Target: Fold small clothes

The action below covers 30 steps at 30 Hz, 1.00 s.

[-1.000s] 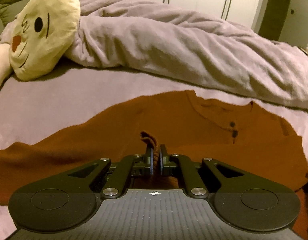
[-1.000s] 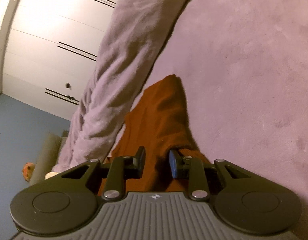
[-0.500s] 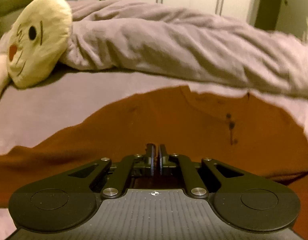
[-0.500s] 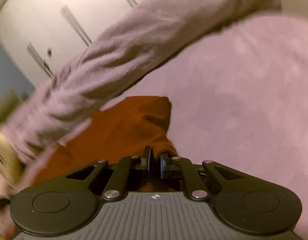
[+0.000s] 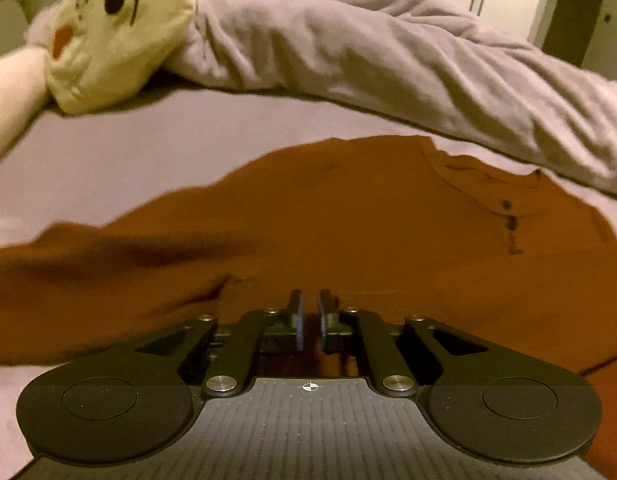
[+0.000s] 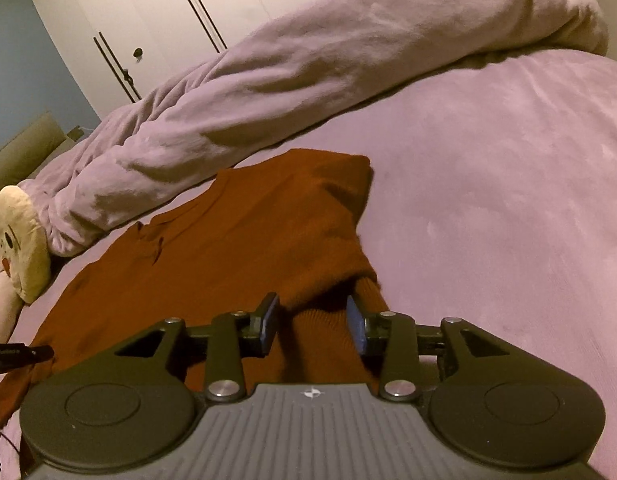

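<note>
The rust-orange sweater lies face up on the lilac bed cover, its buttoned neckline toward the bunched duvet and one sleeve doubled back on itself at the sweater's right side. It looks like a soft knit — light, limp and likely to sag or stretch where it is lifted, with enough nap that the pads should not slip on it. I judge the surest holds to be the firmer edges: the ribbed cuff, the hem, the shoulder seams, rather than the loose middle of the body. The right gripper has just been opening; its blue pads stand clearly apart on either side of the sleeve's cuff end, which sits between them without being pinched. The left gripper has also just parted a little, its jaws only a narrow slit apart over the sweater's body, nothing visibly caught in the gap. For room, the bed cover to the right of the sleeve is bare and wide, good for laying a fold out flat. Behind the neckline the duvet lies close, and the cream plush toy sits well off to the left — so folds are best drawn toward the near side.
</note>
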### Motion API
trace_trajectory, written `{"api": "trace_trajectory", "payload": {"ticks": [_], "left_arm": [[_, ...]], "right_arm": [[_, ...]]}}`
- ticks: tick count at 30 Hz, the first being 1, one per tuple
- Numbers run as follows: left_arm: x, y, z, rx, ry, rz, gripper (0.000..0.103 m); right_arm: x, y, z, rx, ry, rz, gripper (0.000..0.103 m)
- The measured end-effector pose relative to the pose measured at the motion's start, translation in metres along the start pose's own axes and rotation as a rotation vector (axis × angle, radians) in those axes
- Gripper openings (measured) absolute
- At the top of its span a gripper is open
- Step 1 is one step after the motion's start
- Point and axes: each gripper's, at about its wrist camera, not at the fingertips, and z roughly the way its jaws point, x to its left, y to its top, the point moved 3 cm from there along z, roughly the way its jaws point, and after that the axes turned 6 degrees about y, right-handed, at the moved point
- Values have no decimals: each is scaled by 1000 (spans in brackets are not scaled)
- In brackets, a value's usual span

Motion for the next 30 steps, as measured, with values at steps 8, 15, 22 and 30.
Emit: {"api": "trace_trajectory", "payload": {"ticks": [8, 15, 22, 30], "left_arm": [[-16, -2, 18, 83, -121, -44, 37], [-45, 12, 15, 2, -76, 104, 8], [-52, 42, -13, -232, -4, 151, 8], [-32, 24, 19, -126, 101, 134, 16]], "right_arm": [[12, -11, -8, 0, 29, -6, 52], [14, -11, -9, -3, 32, -9, 52], [13, -8, -4, -30, 3, -9, 49], [19, -13, 2, -11, -37, -101, 48]]}}
